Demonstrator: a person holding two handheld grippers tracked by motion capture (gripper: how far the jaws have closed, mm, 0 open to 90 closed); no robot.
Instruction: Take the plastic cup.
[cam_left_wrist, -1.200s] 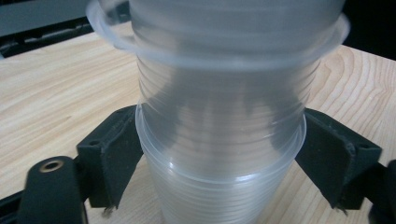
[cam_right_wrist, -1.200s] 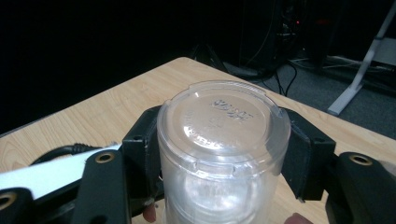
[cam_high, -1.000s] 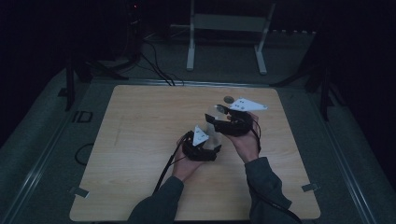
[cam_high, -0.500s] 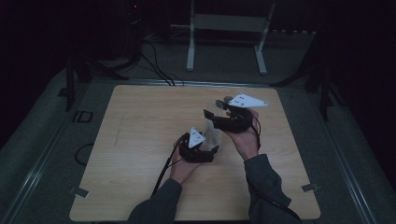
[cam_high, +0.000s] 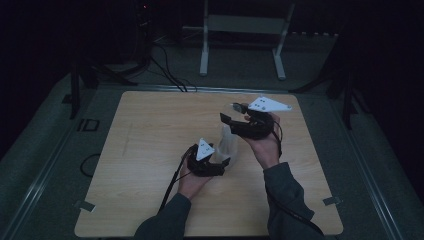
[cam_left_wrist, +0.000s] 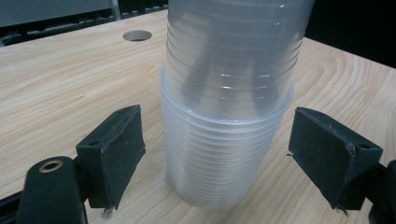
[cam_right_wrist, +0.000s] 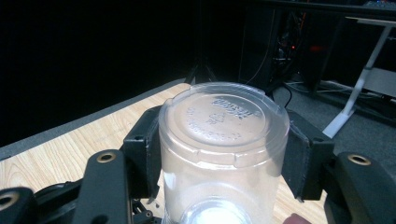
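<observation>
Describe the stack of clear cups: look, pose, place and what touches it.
The cup stack is clear, ribbed plastic cups nested upside down, the upper ones partly drawn up out of the lower, standing upright on the wooden table near its middle. The embossed base of the top cup faces up. The right gripper is clamped on that top cup, a pad on each side. The left gripper brackets the bottom cup, its jaws just closing in, pads clear of it.

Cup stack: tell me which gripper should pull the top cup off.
Right, probably. The right gripper already clamps the top cup; the left gripper stands open around the lower cups.
</observation>
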